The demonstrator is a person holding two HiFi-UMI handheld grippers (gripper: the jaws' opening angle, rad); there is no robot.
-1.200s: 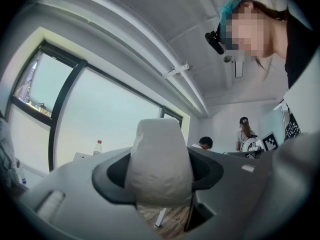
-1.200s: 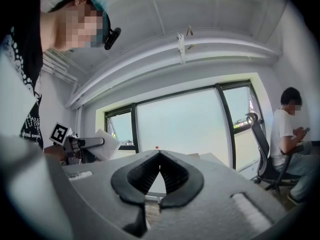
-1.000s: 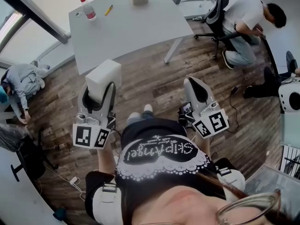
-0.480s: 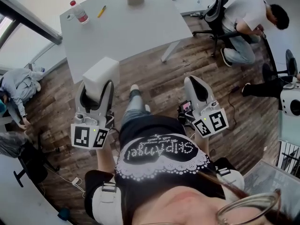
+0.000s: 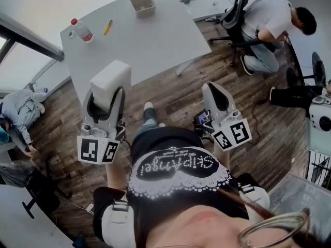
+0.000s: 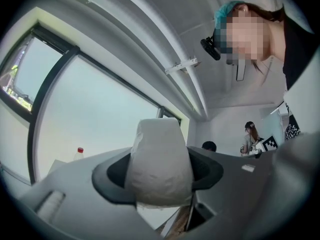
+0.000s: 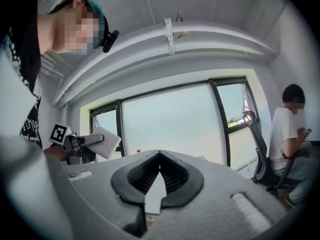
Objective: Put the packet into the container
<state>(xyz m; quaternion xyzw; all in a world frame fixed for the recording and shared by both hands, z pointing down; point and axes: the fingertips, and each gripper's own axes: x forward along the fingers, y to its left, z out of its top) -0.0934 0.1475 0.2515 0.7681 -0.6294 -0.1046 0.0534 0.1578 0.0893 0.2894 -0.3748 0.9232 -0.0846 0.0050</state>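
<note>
1. The grey table (image 5: 155, 40) fills the far part of the head view. It lies nearer to both grippers than a second ago, as the person has been walking up to it. Its near edge now sits right at the left gripper's tips.
2. The left gripper (image 5: 107, 99), on the left, is clamped wide on the white packet (image 5: 110, 80). This soft, pillow-like pack stands out beyond the jaws, toward the table. The gripper's own view shows the pads pressing on both of its sides, and the hold looks unchanged.
3. The right gripper (image 5: 217, 94), on the right, carries nothing. Its jaws are together with the tips touching, and it is over the wood floor (image 5: 170, 94), short of the table.
4. The container (image 5: 143, 5), a small open beige box, stands at the table's far edge, well apart from the packet. The carry is under way and the drop is not. I judge a long reach across the table is still needed.
5. A red-capped plastic bottle (image 5: 81, 30) and a yellow pen (image 5: 107, 27) lie far left, beside that path.
</note>
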